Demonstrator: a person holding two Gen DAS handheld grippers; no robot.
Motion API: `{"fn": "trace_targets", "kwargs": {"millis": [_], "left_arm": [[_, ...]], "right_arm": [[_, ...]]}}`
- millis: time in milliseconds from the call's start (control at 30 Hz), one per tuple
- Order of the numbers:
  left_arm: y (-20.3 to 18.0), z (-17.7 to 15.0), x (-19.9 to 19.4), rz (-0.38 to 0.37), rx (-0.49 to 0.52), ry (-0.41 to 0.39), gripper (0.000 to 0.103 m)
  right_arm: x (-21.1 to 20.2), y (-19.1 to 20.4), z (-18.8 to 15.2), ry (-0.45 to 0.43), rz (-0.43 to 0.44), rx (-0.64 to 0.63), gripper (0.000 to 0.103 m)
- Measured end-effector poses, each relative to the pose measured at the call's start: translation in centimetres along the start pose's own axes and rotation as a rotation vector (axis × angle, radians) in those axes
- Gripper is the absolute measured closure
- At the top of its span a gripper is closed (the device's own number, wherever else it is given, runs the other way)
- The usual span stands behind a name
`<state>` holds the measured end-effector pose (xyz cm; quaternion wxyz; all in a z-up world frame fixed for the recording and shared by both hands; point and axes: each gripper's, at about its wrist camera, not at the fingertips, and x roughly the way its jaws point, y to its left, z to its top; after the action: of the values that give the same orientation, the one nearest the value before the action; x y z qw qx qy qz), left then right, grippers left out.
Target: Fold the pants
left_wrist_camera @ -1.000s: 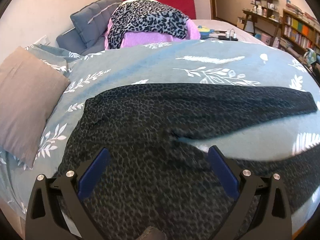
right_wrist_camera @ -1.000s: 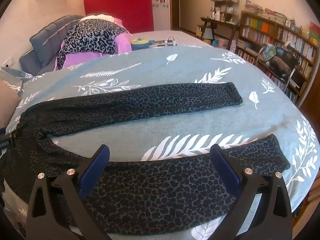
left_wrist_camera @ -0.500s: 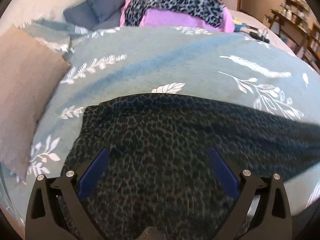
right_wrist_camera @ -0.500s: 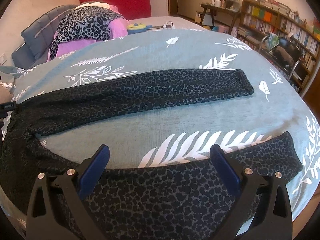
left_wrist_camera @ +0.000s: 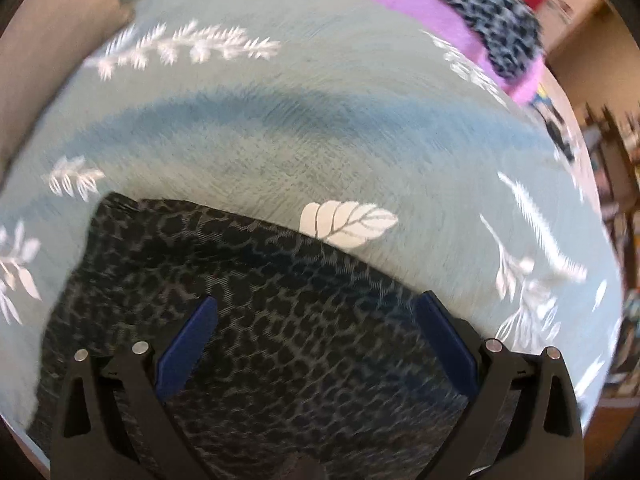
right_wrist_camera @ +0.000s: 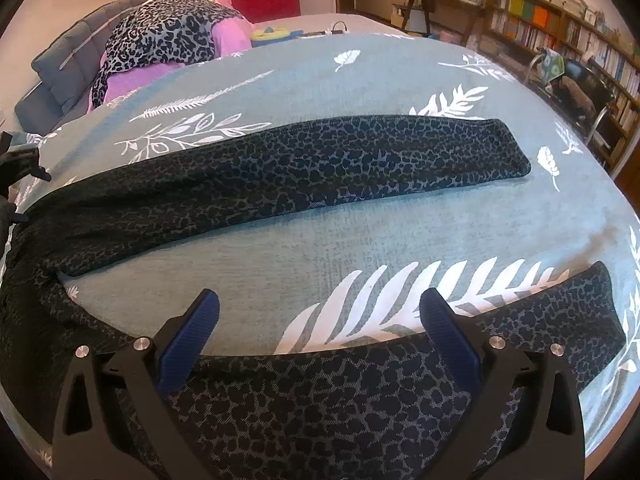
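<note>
Pants (right_wrist_camera: 320, 168) in a dark leopard print lie spread flat on the bedspread (right_wrist_camera: 360, 80), a teal cover printed with white leaves and feathers that fills most of both views. Their 2 legs run out to your right and lie well apart, with a wedge of bare cover between them; the far leg (right_wrist_camera: 400, 152) ends in a straight hem, and the near leg (right_wrist_camera: 540, 320) curves along the bed's front edge. The waist end (left_wrist_camera: 168, 248) sits to your left, its top corner lying flat on the cover in the left wrist view, which is blurred.

Beyond the pants, at the head of the bed, you have a heap of leopard-print cloth (right_wrist_camera: 168, 36) draped over something pink, beside grey cushions (right_wrist_camera: 68, 68). Bookshelves (right_wrist_camera: 560, 28) line the wall on the right.

Your left gripper (left_wrist_camera: 316, 340) is over the waist area with its 2 blue-padded fingers spread wide and nothing between them. Whether its tips touch the fabric, you cannot tell. Your right gripper (right_wrist_camera: 320, 328) hangs over the near leg's upper edge, fingers (right_wrist_camera: 192, 336) likewise wide apart and holding nothing.
</note>
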<state>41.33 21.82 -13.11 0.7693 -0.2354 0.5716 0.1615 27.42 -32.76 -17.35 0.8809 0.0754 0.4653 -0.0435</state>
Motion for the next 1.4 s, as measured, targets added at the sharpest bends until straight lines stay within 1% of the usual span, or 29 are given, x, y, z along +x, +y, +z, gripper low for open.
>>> {"fn": "trace_targets", "kwargs": {"millis": [100,200,267,367,433,567,600,667,700,733,767,833,867,933,967,1000,1033,1067,1133,1200,1400], "left_arm": [[0.3,0.9,0.7,0.008,-0.096,-0.003,0.005],[0.2,1.4,1.5,0.018,-0.142,-0.005,0.005],[-0.1,1.6,2.1,0.032,-0.147,0.000,0.005],[-0.5,1.5,2.7,0.067,-0.140,0.002,0.011],[-0.6,1.6,3.0,0.080,-0.145,0.003,0.012],[-1.1,2.2,3.4,0.081,-0.155,0.007,0.012],[-0.8,2.4,3.6,0.079,-0.159,0.007,0.014],[-0.7,2.7,3.6,0.083,-0.175,0.004,0.019],[-0.5,2.7,3.6,0.085,-0.187,0.002,0.024],[-0.2,2.7,3.4,0.090,-0.196,0.001,0.030],[0.0,2.6,3.3,0.095,-0.200,0.000,0.034],[0.4,2.5,3.0,0.103,-0.200,0.001,0.051],[0.7,2.4,2.8,0.099,-0.199,0.003,0.055],[1.3,2.3,2.5,0.059,-0.200,0.012,0.073],[1.6,2.2,2.4,0.034,-0.205,0.019,0.078],[2.0,2.0,2.3,-0.007,-0.215,0.032,0.085],[2.4,1.7,2.2,-0.041,-0.224,0.043,0.089],[2.8,1.3,1.9,-0.071,-0.234,0.051,0.090],[3.2,0.7,1.4,-0.099,-0.234,0.049,0.093],[3.5,-0.3,0.2,-0.132,-0.218,0.037,0.094],[4.5,-3.3,-3.7,-0.221,-0.153,-0.005,0.096]], "right_arm": [[0.6,-0.3,0.0,0.011,0.003,0.009,0.002],[1.3,-0.5,0.1,0.021,0.006,0.014,0.002],[1.6,-0.7,0.2,0.020,-0.001,0.008,0.002],[2.3,-1.3,1.3,0.004,-0.015,-0.001,0.002],[2.7,-2.5,2.8,-0.017,-0.042,0.018,0.002],[3.4,-5.0,5.9,-0.060,-0.081,0.080,0.002],[3.5,-5.5,6.5,-0.067,-0.099,0.087,0.002],[3.8,-6.4,7.9,-0.092,-0.124,0.094,0.002],[4.0,-6.8,8.7,-0.101,-0.140,0.094,0.002],[4.2,-7.2,9.2,-0.105,-0.150,0.096,0.002],[4.4,-7.6,9.7,-0.108,-0.153,0.101,0.002],[4.9,-8.6,10.7,-0.104,-0.166,0.122,0.002],[5.2,-9.2,11.1,-0.100,-0.171,0.136,0.002],[5.8,-10.4,12.0,-0.090,-0.173,0.170,0.002],[6.0,-10.7,12.3,-0.086,-0.176,0.183,0.002],[6.2,-11.1,12.6,-0.084,-0.173,0.196,0.002],[6.6,-11.6,13.0,-0.080,-0.171,0.210,0.002],[6.8,-11.9,13.3,-0.077,-0.171,0.220,0.002],[7.4,-12.8,13.8,-0.070,-0.164,0.243,0.002],[7.7,-13.7,14.1,-0.057,-0.163,0.272,0.002],[7.7,-17.3,15.4,-0.040,-0.116,0.395,0.002]]}}
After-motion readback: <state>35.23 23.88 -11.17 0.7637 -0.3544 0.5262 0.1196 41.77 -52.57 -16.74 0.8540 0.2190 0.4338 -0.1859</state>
